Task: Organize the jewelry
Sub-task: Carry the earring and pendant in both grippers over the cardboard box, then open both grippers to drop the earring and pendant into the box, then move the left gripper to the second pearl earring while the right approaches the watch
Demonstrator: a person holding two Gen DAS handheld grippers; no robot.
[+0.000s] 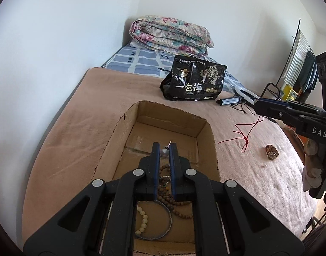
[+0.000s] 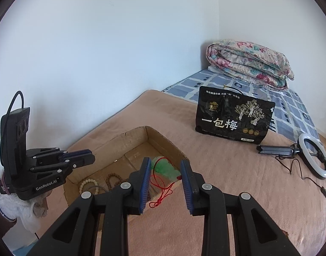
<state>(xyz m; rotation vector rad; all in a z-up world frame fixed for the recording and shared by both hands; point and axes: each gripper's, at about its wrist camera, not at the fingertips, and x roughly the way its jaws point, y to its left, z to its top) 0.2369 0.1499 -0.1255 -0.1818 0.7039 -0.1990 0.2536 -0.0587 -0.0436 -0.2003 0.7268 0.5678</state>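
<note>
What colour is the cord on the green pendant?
Red. The cord on the green pendant shows best in the right wrist view, between the open right claw fingers.

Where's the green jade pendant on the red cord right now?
In the right wrist view, the green jade pendant hangs between the open jaws of the right gripper, above the near right wall of the open cardboard box.

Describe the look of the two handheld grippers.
Both are matte black plastic linkages with round white pivot caps and ribbed blue finger pads. The left gripper reads "GenRobot.AI" and carries a looping black cable; the right gripper shows "DAS" lettering.
</note>
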